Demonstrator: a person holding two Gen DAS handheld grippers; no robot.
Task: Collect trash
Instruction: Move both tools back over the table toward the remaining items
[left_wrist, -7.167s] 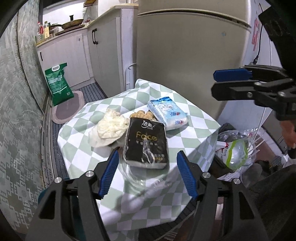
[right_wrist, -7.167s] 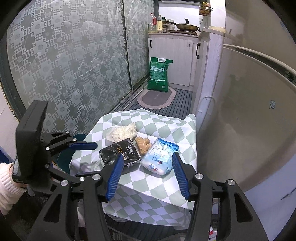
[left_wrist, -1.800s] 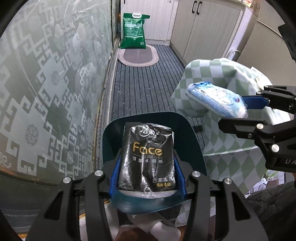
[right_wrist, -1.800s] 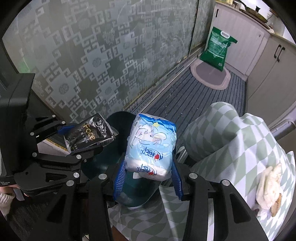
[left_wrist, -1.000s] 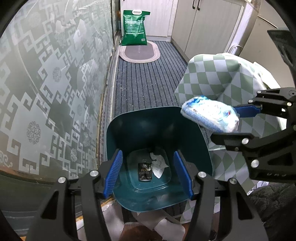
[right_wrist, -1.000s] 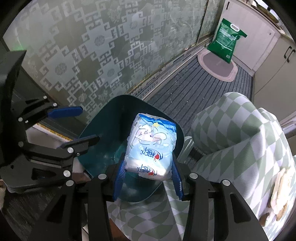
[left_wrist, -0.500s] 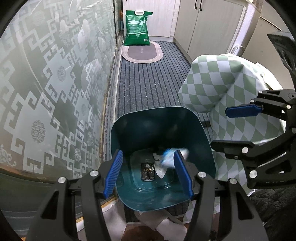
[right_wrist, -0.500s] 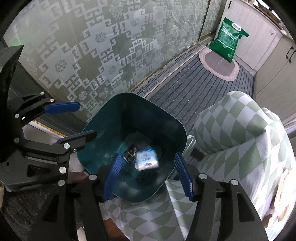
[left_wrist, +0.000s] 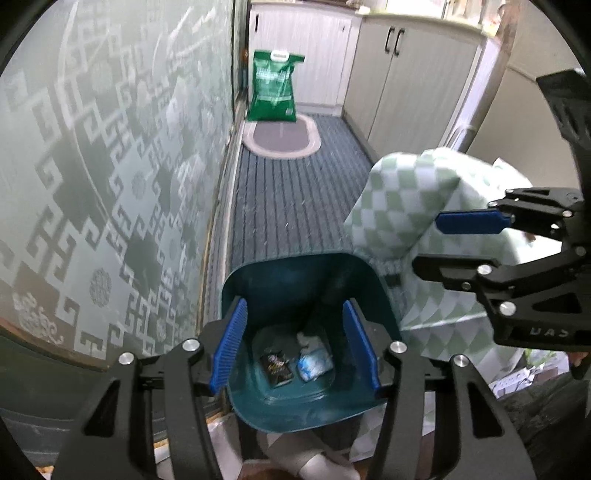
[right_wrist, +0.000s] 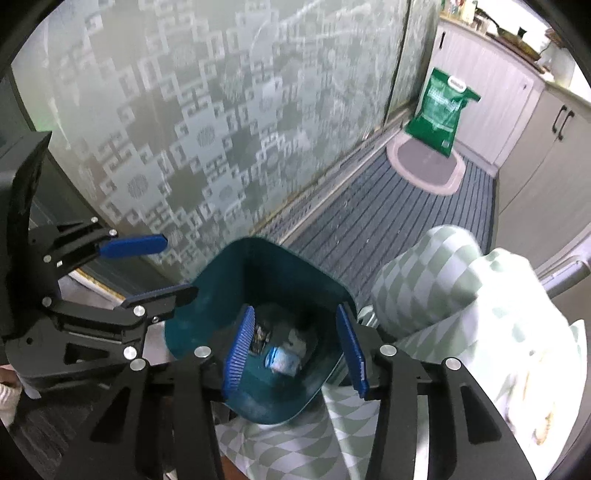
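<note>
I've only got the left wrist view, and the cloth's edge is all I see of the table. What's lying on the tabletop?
Observer: The right wrist view shows a pale lump on the checked cloth, at the frame's right edge. It is too blurred to name.
Operator: Is the right hand-held gripper over the bin?
Observer: Yes. Its own camera shows the right hand-held gripper open and empty, framing the teal bin and the blue-white packet inside.
Operator: And my left one, from outside?
Observer: The left hand-held gripper is open, with nothing between its pads.

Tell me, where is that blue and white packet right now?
In the left wrist view, the blue and white packet lies at the bottom of the teal bin, just right of the black packet.
</note>
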